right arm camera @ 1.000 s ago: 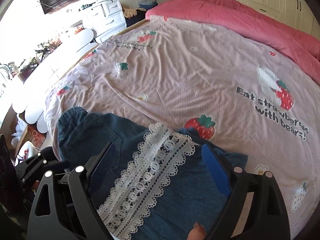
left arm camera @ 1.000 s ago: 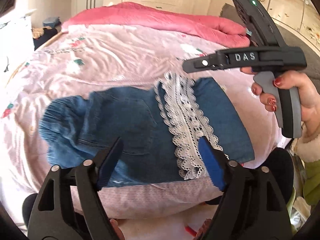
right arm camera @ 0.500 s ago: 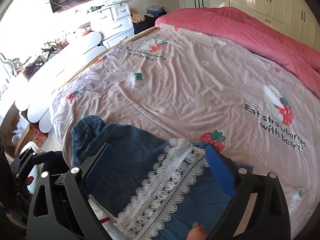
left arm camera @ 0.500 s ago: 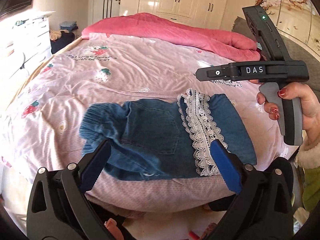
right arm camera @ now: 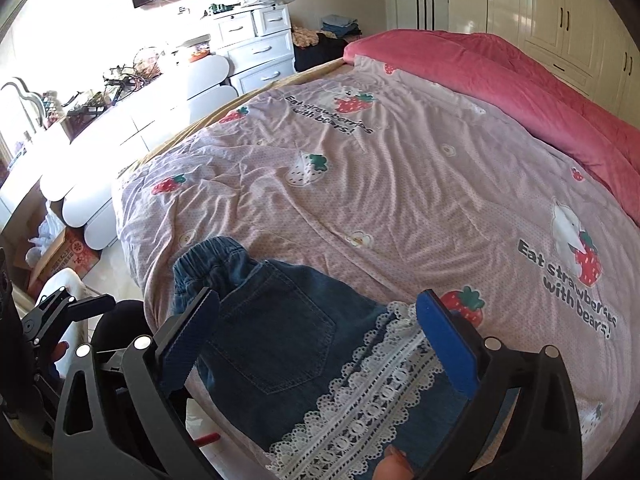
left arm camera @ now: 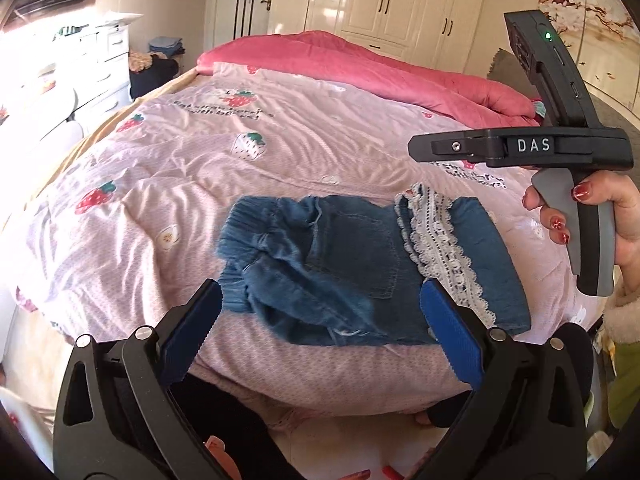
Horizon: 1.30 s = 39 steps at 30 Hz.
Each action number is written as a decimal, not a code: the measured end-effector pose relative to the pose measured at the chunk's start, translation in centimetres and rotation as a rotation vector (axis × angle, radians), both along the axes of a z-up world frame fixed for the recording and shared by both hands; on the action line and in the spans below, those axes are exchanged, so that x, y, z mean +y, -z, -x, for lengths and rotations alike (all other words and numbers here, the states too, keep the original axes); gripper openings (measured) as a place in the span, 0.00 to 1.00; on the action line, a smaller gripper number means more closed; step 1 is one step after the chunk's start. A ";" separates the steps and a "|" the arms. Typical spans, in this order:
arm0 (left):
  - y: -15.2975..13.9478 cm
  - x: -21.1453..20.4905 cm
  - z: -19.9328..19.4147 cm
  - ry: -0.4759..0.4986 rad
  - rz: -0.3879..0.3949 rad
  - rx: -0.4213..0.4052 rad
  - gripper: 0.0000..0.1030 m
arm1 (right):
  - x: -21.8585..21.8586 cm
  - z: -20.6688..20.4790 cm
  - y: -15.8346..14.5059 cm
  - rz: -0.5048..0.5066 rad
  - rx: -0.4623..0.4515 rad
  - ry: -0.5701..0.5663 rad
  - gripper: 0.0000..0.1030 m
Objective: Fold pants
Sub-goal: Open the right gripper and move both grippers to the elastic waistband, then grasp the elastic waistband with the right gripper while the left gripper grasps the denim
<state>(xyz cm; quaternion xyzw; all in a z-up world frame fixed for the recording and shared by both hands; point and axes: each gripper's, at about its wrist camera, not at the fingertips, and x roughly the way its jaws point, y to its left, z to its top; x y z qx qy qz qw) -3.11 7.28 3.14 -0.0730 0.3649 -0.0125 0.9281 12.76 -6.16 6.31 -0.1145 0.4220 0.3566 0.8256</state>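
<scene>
Blue denim pants point(left arm camera: 360, 264) lie folded near the bed's front edge, elastic waistband point(left arm camera: 248, 220) to the left and a white lace band point(left arm camera: 440, 248) across the right part. My left gripper point(left arm camera: 320, 292) hovers above and in front of them, open, with nothing between its blue pads. In the right wrist view the same pants point(right arm camera: 280, 340) lie below my right gripper point(right arm camera: 318, 300), whose jaws are opening and hold nothing. A hand holds the right gripper's body point(left arm camera: 520, 148) above the pants' right end. The left gripper's body point(right arm camera: 52, 312) shows at the left edge.
A pink strawberry-print duvet point(left arm camera: 200, 160) covers the bed, with a rose blanket point(left arm camera: 380, 68) bunched along its far side. White drawers point(right arm camera: 260, 40) and a cluttered counter stand to the left, a cardboard box point(right arm camera: 60, 256) on the floor, and wardrobes behind.
Both grippers have drawn back and upward from the pants, and their jaws have spread wider. The pants stay folded on the bed and now look smaller and farther off.
</scene>
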 end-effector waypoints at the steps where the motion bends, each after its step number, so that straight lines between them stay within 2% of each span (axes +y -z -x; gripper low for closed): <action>1: 0.2 0.2 0.0 -0.002 0.002 0.004 0.91 | 0.3 0.0 0.1 0.002 0.003 -0.005 0.95; 12: 3.0 2.1 -0.5 -0.021 0.053 0.066 0.91 | 2.8 -0.9 2.6 0.044 0.031 -0.041 0.95; 18: 4.9 2.9 -1.5 -0.016 0.121 0.114 0.91 | 4.8 -1.9 4.8 0.083 0.068 -0.090 0.95; 26: 6.9 3.6 -2.4 -0.007 0.331 0.154 0.91 | 9.6 -3.8 7.7 0.089 0.182 -0.242 0.95; 29: 7.0 3.8 -2.8 -0.011 0.347 0.143 0.90 | 11.5 -4.5 8.3 0.069 0.251 -0.300 0.95; 33: 7.2 4.6 -3.4 -0.039 0.389 0.132 0.79 | 14.1 -5.0 9.2 0.065 0.368 -0.377 0.93; 34: 7.2 4.7 -3.5 -0.045 0.388 0.132 0.76 | 14.7 -5.0 9.5 0.077 0.385 -0.393 0.82; 35: 7.4 4.9 -3.8 -0.050 0.397 0.137 0.73 | 15.1 -4.9 9.8 0.089 0.403 -0.403 0.59; 37: 7.4 5.0 -4.0 -0.056 0.402 0.135 0.63 | 15.7 -4.5 10.4 0.136 0.384 -0.405 0.53; 38: 7.4 5.0 -4.1 -0.060 0.394 0.130 0.59 | 15.9 -4.3 10.4 0.150 0.363 -0.407 0.48; 39: 7.4 5.1 -4.3 -0.064 0.388 0.127 0.49 | 15.8 -4.3 10.4 0.145 0.357 -0.400 0.40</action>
